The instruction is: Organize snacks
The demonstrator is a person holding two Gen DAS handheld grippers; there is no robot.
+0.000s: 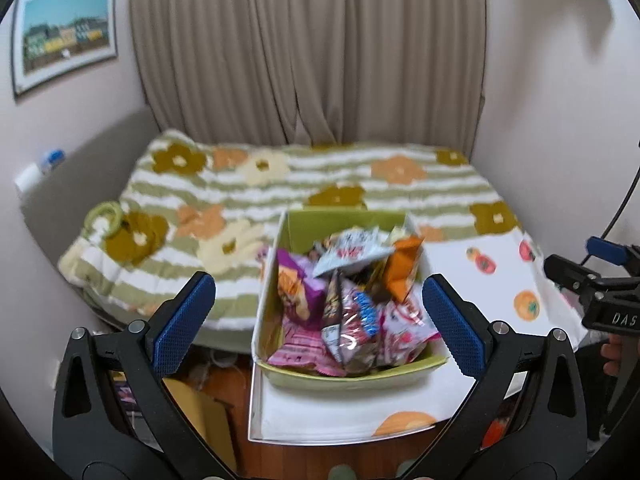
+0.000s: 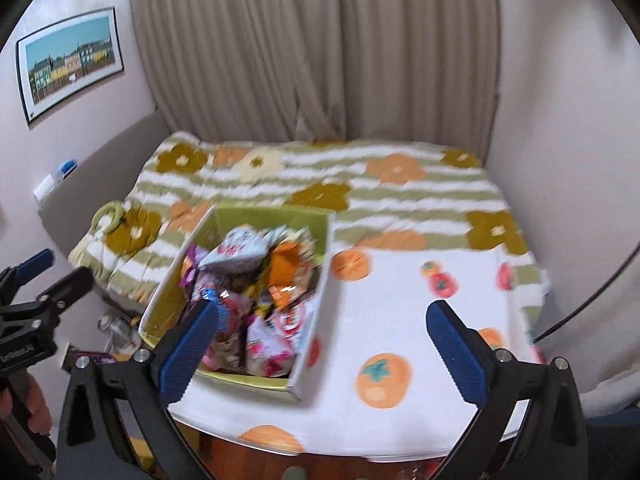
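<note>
The box point(image 1: 280, 304) stands near the left front corner of the table point(image 2: 400, 320), on a white cloth printed with orange fruit point(image 2: 383, 379), and is heaped with snack packets point(image 1: 352, 308): a purple one at the left, an orange one at the right, a pale one on top. The left gripper point(image 1: 318, 322) hangs above and before the box, its jaws wide apart and empty. The right gripper point(image 2: 320, 344) is likewise wide open with nothing between its jaws. Behind the table lies a bed point(image 1: 280, 184) with a flowered, striped blanket, and beyond it a curtain point(image 1: 308, 48).
</note>
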